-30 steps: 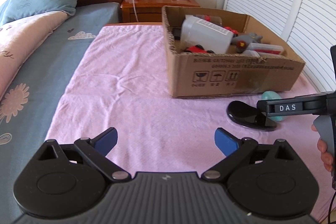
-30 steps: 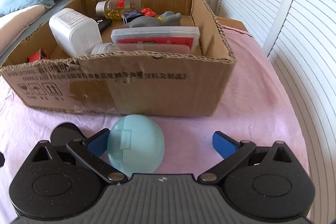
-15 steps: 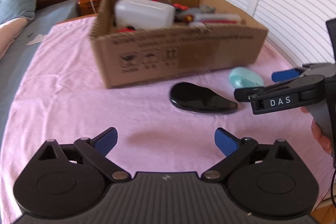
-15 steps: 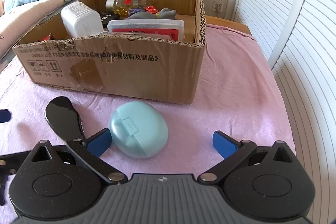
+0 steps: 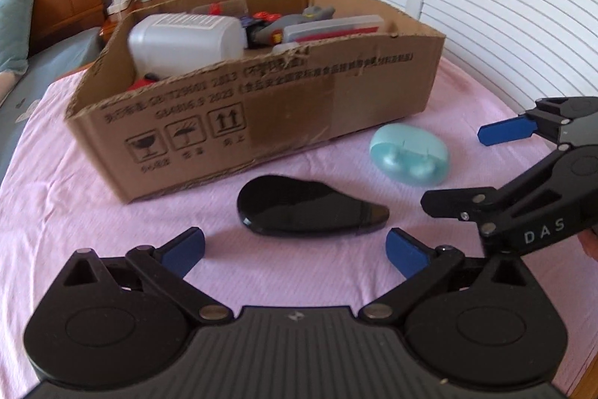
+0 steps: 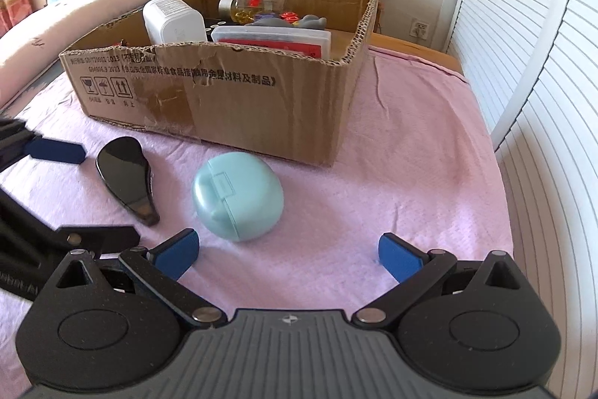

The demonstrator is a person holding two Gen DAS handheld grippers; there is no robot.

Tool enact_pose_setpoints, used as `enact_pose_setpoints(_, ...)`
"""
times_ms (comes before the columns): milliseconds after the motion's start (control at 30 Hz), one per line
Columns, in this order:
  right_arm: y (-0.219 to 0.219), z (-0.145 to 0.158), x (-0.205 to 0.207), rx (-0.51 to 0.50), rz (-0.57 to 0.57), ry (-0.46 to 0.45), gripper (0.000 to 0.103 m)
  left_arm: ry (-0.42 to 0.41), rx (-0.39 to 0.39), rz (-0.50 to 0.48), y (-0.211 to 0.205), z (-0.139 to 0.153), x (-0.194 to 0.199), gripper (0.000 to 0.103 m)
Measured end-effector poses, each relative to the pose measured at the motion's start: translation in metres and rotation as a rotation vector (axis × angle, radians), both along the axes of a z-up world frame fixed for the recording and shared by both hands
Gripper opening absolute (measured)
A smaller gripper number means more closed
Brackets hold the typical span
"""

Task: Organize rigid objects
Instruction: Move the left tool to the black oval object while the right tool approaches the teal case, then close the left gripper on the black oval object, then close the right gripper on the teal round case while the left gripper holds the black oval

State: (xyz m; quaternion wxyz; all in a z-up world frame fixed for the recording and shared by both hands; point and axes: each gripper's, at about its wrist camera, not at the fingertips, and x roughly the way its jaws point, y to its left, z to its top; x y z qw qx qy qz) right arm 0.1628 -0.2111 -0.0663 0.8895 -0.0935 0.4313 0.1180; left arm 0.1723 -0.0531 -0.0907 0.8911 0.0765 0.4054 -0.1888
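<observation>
1. My left gripper (image 5: 295, 251) sat at the bottom of the left view. Its jaws were opening and stood wide, with nothing between them.
2. My right gripper (image 6: 286, 251) sat at the bottom of the right view. Its jaws were wide open too, and they held nothing.
3. A black paddle (image 5: 306, 206) lay flat on the pink cloth (image 5: 74, 204), in the middle of the left view. It was just past my left blue pads (image 5: 185, 251), not touching them.
4. In the right view the paddle (image 6: 127, 178) lay at the left, with its thin end toward the bottom.
5. A round blue case (image 6: 237, 195) lay on the cloth (image 6: 411, 174) in the middle of the right view. It was just ahead of my right gripper's left pad, a little apart from it.
6. In the left view the case (image 5: 409, 157) was right of the middle, near the paddle but not touching it.
7. A cardboard box (image 5: 261, 107) stood behind both things, in the upper middle of each view. The case sat close to its front wall.
8. The box (image 6: 243, 88) was full of stuff. I saw a white jug (image 6: 173, 21), a clear bottle (image 6: 250, 4) and a flat red and clear case (image 6: 273, 40).
9. My right gripper (image 5: 486, 171) reached in from the right edge of the left view.
10. White slat doors (image 6: 542, 81) filled the right side.
</observation>
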Motion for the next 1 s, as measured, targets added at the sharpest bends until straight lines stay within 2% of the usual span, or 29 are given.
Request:
enact_pose_setpoints(233,-0.009,-0.001,0.003,0.0,0.016,0.002,0.103,-0.037,-0.017,-0.085,-0.007,-0.002,0.008,0.103)
enact_pose_setpoints(500,-0.018,0.0,-0.003,0.006,0.095,-0.003,0.103,-0.063,-0.019,-0.062,-0.009,-0.004,0.014,0.102)
enact_pose_setpoints(567,-0.018,-0.001,-0.006,0.008,0.086,-0.013,0.103,-0.064,-0.023,-0.066,-0.01,-0.004,0.014,0.097)
enact_pose_setpoints(600,-0.017,-0.002,-0.007,0.01,0.079,-0.02,0.103,-0.069,-0.027,-0.07,-0.01,-0.002,0.013,0.09)
enact_pose_setpoints(633,-0.016,-0.002,-0.009,0.01,0.07,-0.026,0.103,-0.065,-0.021,-0.073,-0.01,0.0,0.013,0.09)
enact_pose_setpoints(767,-0.007,-0.002,-0.012,0.012,0.065,-0.033,0.103,-0.052,-0.003,-0.008,-0.002,0.001,0.014,0.09)
enact_pose_setpoints(1000,0.021,-0.003,-0.002,0.01,0.164,-0.007,0.103,-0.019,0.005,0.123,0.031,0.003,0.014,0.09)
